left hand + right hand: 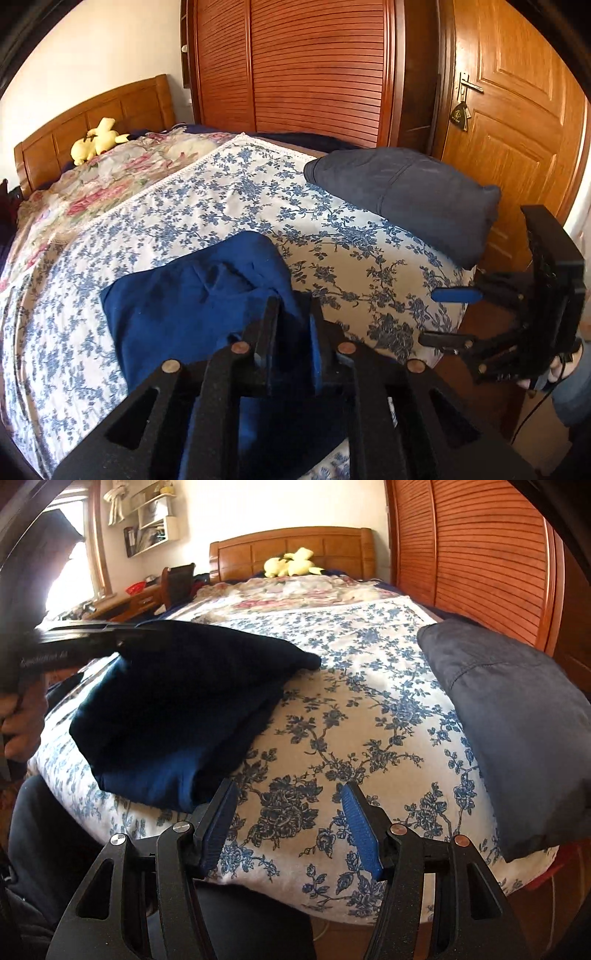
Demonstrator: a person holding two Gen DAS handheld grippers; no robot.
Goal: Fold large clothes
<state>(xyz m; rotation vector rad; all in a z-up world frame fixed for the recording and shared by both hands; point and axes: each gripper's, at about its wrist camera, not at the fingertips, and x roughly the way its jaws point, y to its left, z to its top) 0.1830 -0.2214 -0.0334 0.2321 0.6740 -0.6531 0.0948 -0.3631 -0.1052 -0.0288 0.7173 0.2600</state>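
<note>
The blue garment [192,306] lies folded into a compact bundle on the bed [332,716], near the foot edge. One corner of it rises toward the left tool [291,332], and cloth sits between that tool's narrowly parted jaws. Whether the pads press on it cannot be told from either view. In the right wrist view the left tool enters from the side, level with the top of the bundle, with the raised flap draped from it. Judged from this, the left tool is laying the last fold over or letting it go.

The right tool [288,827] stands well open and empty, jaws either side of bare bedspread, just beside the garment's near corner. It appears held clear so as not to disturb the stack.

A grey garment [509,731], already folded, rests on the far side of the right tool from the blue garment, well apart from it, at the bed's corner. This suggests finished items are set aside there.

The bed carries a blue-flowered white cover, with a pink floral quilt beyond the blue garment toward the headboard [291,548]. A yellow plush toy [291,566] sits against the headboard. A louvred wardrobe [295,66] and a door [517,92] stand beyond the grey garment.
</note>
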